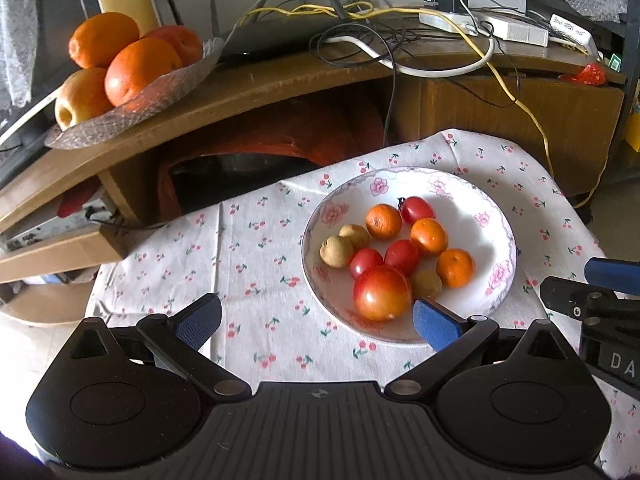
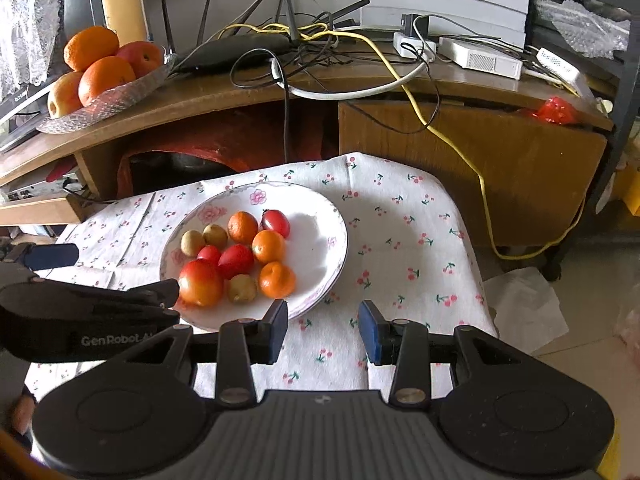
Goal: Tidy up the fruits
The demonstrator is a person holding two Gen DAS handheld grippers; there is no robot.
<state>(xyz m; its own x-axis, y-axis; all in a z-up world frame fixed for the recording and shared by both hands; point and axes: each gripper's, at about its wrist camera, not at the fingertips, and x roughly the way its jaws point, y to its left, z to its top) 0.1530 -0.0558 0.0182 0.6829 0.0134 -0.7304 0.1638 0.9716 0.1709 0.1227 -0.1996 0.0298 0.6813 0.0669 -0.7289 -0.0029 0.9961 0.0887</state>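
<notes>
The left gripper [image 1: 318, 322] has its blue-padded fingers [image 1: 198, 322] spread wide and empty over the cherry-print cloth [image 1: 248, 248], the right-hand pad hanging over the near rim of the flowered bowl [image 1: 494, 216] just beside the big red-yellow tomato [image 1: 382, 293]. The right gripper [image 2: 323, 330] holds its fingers at a middling gap, empty, just past the bowl's rim at 5 o'clock. Inside the bowl lie three small oranges [image 1: 383, 221], three cherry tomatoes [image 1: 402, 256] and three tan longans [image 1: 336, 251], crowded together toward 8 o'clock. The left gripper's body crosses the right wrist view at 9 o'clock, hiding the bowl's near-left edge. Beyond the table, at 11 o'clock, a glass dish [image 1: 160, 92] of large oranges and apples sits on a wooden cabinet [image 1: 280, 80], beside a router and tangled cables [image 1: 400, 36].
</notes>
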